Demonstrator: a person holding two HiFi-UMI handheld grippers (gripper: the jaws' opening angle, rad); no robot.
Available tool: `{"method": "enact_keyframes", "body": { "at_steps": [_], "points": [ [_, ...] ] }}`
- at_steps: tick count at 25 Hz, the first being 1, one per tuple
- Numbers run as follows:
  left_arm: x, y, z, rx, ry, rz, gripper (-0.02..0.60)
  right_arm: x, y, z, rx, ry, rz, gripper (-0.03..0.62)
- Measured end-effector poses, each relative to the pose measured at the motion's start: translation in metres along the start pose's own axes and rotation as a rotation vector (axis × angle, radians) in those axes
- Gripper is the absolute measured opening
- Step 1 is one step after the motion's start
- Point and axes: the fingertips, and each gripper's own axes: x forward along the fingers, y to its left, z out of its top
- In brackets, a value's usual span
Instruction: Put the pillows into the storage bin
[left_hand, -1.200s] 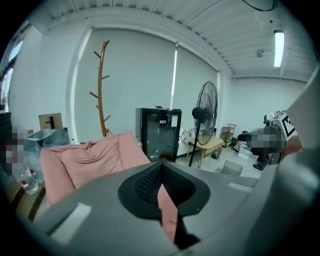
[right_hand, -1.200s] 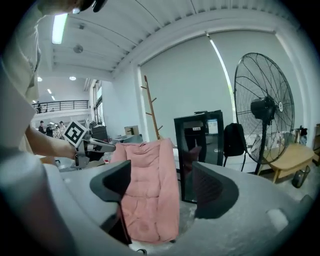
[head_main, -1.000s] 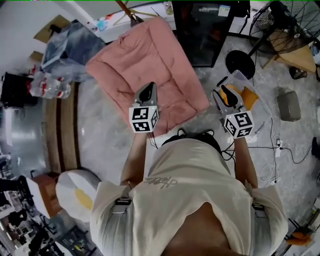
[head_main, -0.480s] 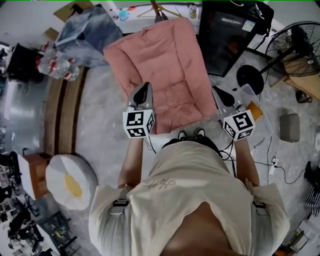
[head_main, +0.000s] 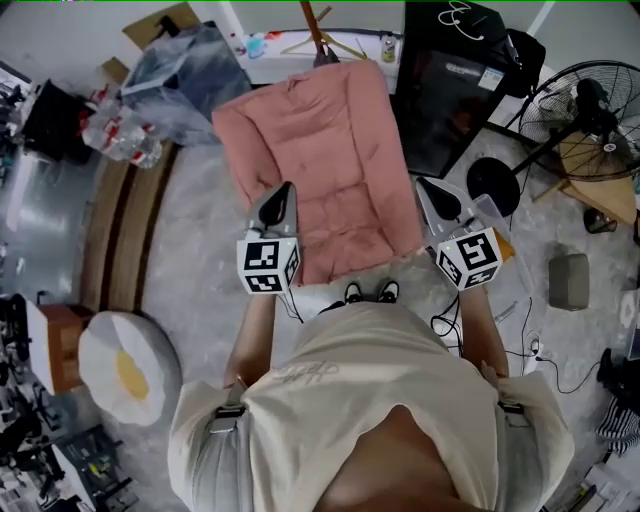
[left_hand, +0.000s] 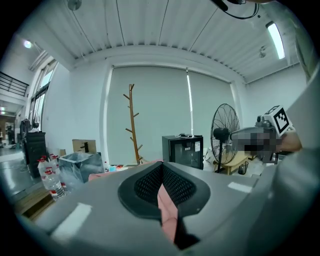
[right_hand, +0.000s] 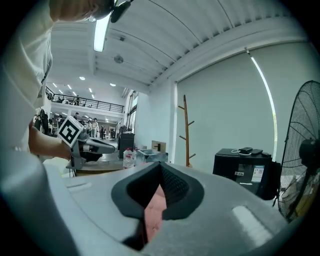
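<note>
A large pink quilted pillow (head_main: 320, 165) hangs in front of me, held by its near edge. My left gripper (head_main: 281, 195) is shut on the pillow's near left part, and pink fabric (left_hand: 167, 210) shows between its jaws. My right gripper (head_main: 432, 190) is shut on the pillow's right edge, with pink fabric (right_hand: 152, 210) pinched between its jaws. A clear plastic storage bin (head_main: 185, 70) stands on the floor at the far left. A round white pillow with a yellow centre (head_main: 130, 365) lies on the floor at my near left.
A black cabinet (head_main: 455, 90) stands just right of the pillow, with a standing fan (head_main: 585, 100) beyond it. A wooden coat stand (head_main: 312, 30) is at the far wall. Water bottles (head_main: 115, 140) and wooden planks (head_main: 120, 230) lie on the left. Cables (head_main: 530, 350) trail on the right.
The right gripper moved left from beside the pillow and shut on its right edge. Both grippers hold the pillow, which has swung more lengthwise away from me.
</note>
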Motion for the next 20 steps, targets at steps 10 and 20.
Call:
{"method": "enact_keyframes", "body": {
  "at_steps": [10,20],
  "points": [
    [-0.009,-0.007,0.002,-0.033,-0.010,0.009,0.014,-0.006,-0.007,0.000,0.008,0.001,-0.018,0.002],
    [-0.006,0.004,0.008,-0.135,-0.057,0.070,0.014,-0.024,-0.018,-0.006,0.045,-0.025,-0.057,0.002]
  ]
}}
